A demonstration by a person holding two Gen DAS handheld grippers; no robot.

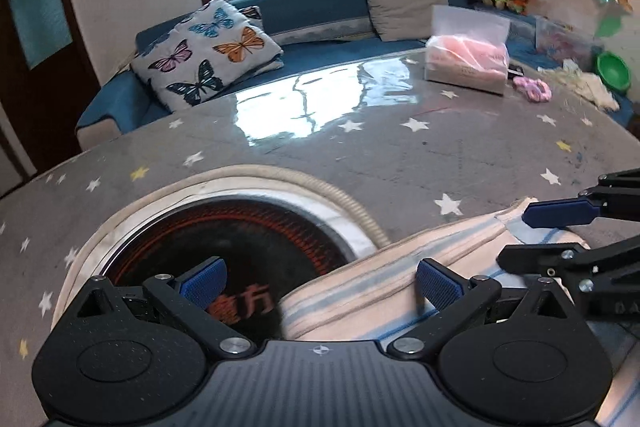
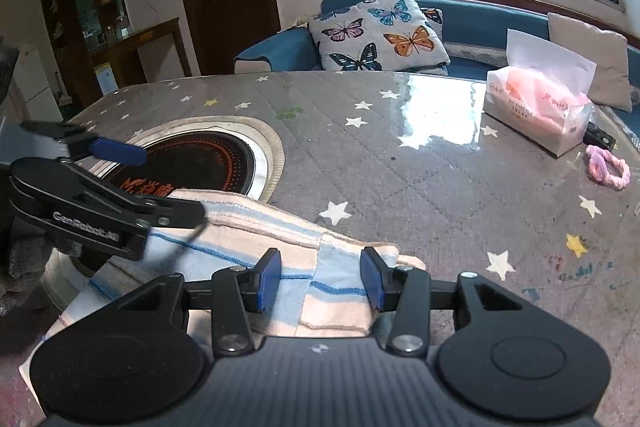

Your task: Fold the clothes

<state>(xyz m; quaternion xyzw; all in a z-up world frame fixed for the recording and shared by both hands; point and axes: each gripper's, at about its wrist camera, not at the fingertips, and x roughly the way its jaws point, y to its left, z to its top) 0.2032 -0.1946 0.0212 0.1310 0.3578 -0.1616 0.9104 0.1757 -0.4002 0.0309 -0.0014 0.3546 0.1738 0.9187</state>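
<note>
Left hand-held gripper (image 1: 318,285): jaws spread wide, blue pads apart, nothing held between them. It sits above the near edge of the burner (image 1: 244,247), with one pad over the dark glass and the other over the cloth (image 1: 384,287).

Right hand-held gripper (image 2: 318,277): jaws partly open, with a clear gap between the pads. The pads straddle the end of the cloth (image 2: 280,247) farthest from the burner (image 2: 200,163); whether they touch the fabric cannot be told.

Cloth: cream with pale blue stripes, lying bunched and partly folded on the worktop (image 2: 420,167). One end overlaps the burner rim; the rest extends away from the burner toward the near worktop edge.

Burner: round, black glass with red rings, set into the worktop and ringed by a cream border.

Other items, all well apart from the burner: tissue pack (image 2: 540,111) on the far side of the worktop, pink scrunchie (image 2: 608,167) just beside the pack. Beyond the worktop, past the burner, a butterfly cushion (image 2: 378,35) rests on a blue sofa (image 2: 480,19).
</note>
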